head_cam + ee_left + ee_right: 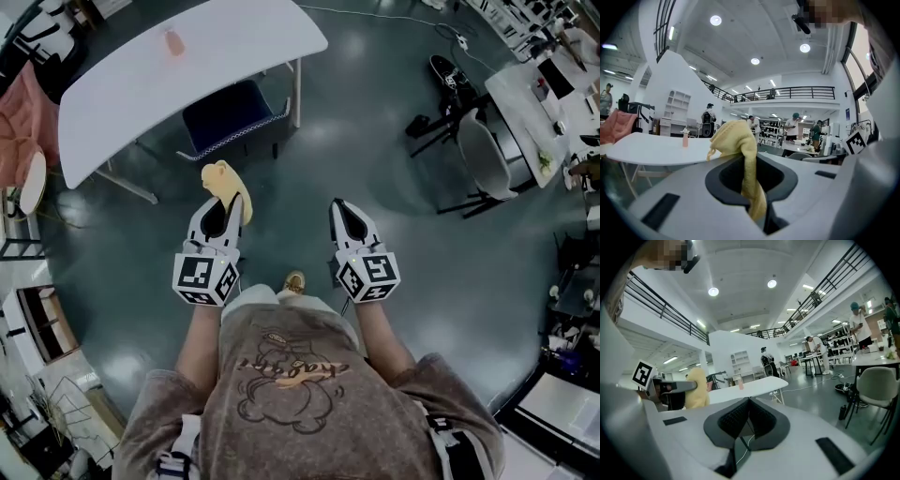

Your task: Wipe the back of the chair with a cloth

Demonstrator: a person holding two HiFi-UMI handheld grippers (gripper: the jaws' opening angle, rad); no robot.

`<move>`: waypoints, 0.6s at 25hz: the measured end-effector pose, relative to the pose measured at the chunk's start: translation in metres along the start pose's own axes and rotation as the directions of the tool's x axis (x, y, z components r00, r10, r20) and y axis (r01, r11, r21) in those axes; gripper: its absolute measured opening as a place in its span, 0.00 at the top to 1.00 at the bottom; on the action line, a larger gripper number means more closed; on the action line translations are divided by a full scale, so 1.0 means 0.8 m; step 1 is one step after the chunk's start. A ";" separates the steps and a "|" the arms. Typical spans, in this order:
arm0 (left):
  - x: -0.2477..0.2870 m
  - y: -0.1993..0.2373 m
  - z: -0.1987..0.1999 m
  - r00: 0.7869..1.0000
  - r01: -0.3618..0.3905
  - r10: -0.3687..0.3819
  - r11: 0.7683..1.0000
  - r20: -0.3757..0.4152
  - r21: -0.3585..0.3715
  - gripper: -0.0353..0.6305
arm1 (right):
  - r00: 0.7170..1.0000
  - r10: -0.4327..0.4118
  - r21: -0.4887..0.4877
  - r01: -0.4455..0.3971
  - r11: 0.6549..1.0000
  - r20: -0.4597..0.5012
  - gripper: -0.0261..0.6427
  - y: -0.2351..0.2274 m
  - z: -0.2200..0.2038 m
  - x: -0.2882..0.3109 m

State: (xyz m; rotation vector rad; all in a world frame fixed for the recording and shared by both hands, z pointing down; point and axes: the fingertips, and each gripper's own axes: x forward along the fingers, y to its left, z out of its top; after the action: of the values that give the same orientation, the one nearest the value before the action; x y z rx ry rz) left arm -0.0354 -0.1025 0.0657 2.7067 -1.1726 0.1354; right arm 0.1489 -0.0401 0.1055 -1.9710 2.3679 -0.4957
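Yellow cloth (223,180) is pinched in the left gripper (228,201), jaws clamped on its lower tail. The bulk is bunched above the tips, and one strip hangs down through the jaw slot.

- Judged soft, light and limp, so it will fold and drag rather than push. The hold is near one end, so the free wad does the wiping. A pinch closer to the middle would flop less.
- Right gripper (749,405) has its ribbed pads pressed together with nothing between them. It is level with the left and well apart from it.
- Nearest chair is the blue chair (232,114) at 12 o'clock, tucked under the white table (187,70). A grey chair (485,155) stands at 2 o'clock. Cannot tell which one is meant.

Hard to make out:
- The blue chair's back reads only as a thin pale edge from above; its face is not visible.
- The table hides the seat's far part.
- Neither gripper view shows the blue chair.
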 end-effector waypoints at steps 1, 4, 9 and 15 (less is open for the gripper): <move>0.001 0.004 0.000 1.000 -0.010 0.010 1.000 -0.002 0.002 0.87 | 1.000 0.008 -0.002 -0.008 1.000 -0.007 0.92 -0.002 -0.001 0.007; 0.000 0.022 -0.003 0.999 -0.042 0.042 0.999 -0.012 0.010 0.87 | 0.999 0.027 -0.006 -0.028 1.000 -0.022 0.92 -0.002 -0.005 0.027; 0.002 0.054 -0.004 0.997 -0.077 0.077 0.997 -0.011 0.005 0.87 | 0.998 0.050 -0.014 -0.050 0.999 -0.042 0.92 0.005 -0.006 0.058; 0.025 0.090 -0.012 0.996 -0.087 0.088 0.996 -0.030 0.027 0.87 | 0.996 0.053 -0.018 -0.054 0.998 -0.070 0.92 0.013 -0.012 0.103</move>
State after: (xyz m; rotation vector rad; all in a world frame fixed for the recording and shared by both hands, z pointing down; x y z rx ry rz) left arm -0.0747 -0.1628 0.0880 2.6656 -1.2897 0.2057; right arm 0.1205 -0.1156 0.1275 -1.9232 2.4682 -0.5495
